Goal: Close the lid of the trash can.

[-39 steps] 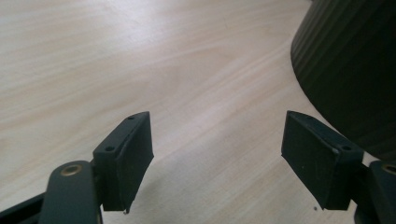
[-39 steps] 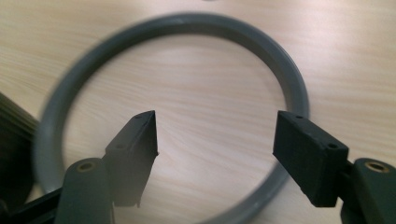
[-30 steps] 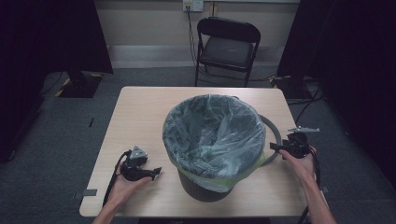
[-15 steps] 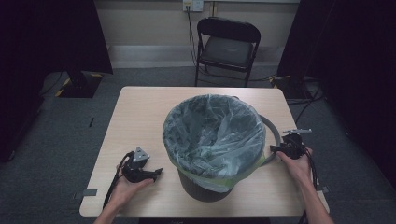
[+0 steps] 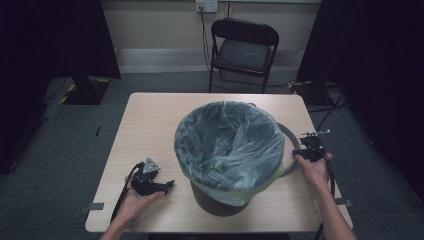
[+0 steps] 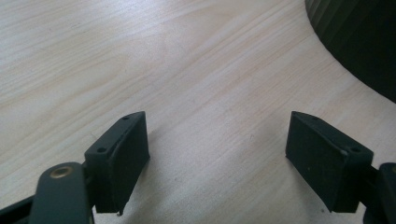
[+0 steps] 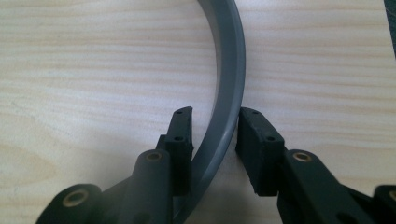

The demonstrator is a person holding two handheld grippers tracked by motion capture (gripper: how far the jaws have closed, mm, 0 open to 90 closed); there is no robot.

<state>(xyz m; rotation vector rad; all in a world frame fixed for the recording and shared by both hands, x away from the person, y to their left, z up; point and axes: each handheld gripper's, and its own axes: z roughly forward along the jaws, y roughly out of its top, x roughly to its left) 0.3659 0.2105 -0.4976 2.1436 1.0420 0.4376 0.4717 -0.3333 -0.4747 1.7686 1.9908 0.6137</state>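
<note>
Black jaws of the left gripper [image 5: 167,184] gape empty over pale wood table [image 5: 150,125] at seven o'clock. At three o'clock the right gripper [image 7: 214,135] straddles the grey plastic ring [image 7: 231,70], jaws not visibly clamped. It looks light, stiff, smooth; pinch the band squarely. Centre: black bin [image 5: 215,202], translucent liner [image 5: 227,140]

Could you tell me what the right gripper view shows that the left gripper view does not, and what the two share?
Right gripper view: a grey ring lying on the table, passing between the right gripper's jaws, which sit close on either side of it; whether they pinch it is unclear. Left gripper view: the left gripper wide open with nothing between its jaws, and the dark ribbed wall of the bin at the upper right. Both: the light wooden table.
</note>
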